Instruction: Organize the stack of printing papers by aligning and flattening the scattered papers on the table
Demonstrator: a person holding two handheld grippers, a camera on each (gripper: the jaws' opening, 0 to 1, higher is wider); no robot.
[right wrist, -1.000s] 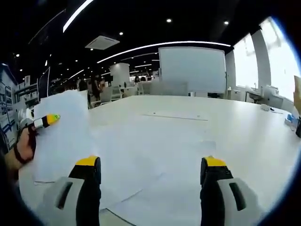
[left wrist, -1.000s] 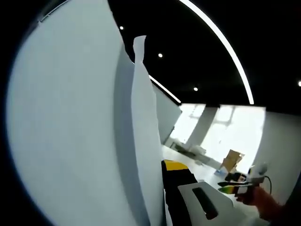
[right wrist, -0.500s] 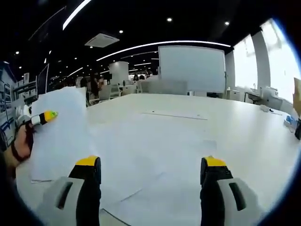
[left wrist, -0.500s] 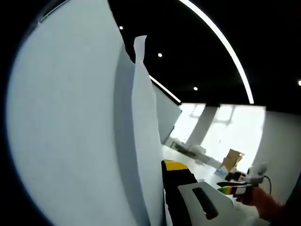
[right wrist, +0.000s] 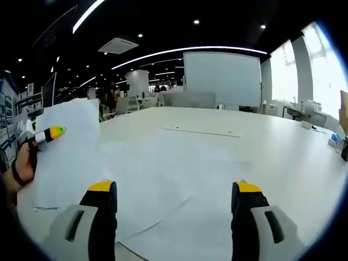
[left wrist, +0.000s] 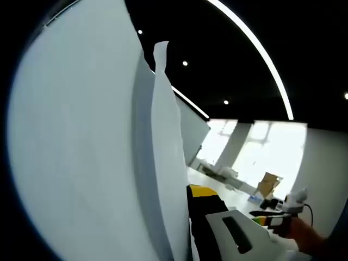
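A white sheet of paper point(left wrist: 81, 141) stands upright and close in the left gripper view, and my left gripper point(left wrist: 180, 198) is shut on its edge. One yellow-tipped finger point(left wrist: 204, 191) shows beside the sheet; the other is hidden behind it. In the right gripper view the same sheet point(right wrist: 68, 147) is held up at the left by the left gripper point(right wrist: 51, 132), with a hand point(right wrist: 20, 163) behind it. Several loose sheets point(right wrist: 163, 174) lie overlapping and flat on the white table point(right wrist: 283, 147). My right gripper point(right wrist: 174, 190) hovers open above them, holding nothing.
The right gripper point(left wrist: 269, 220) and the hand holding it appear low at the right of the left gripper view. A whiteboard point(right wrist: 222, 79) stands beyond the table's far edge, with chairs point(right wrist: 130, 106) at the back left. Small items point(right wrist: 337, 142) sit at the table's right edge.
Almost nothing. The held sheet has steadied and stands slightly more to the left in the right gripper view. Both grippers keep their states.
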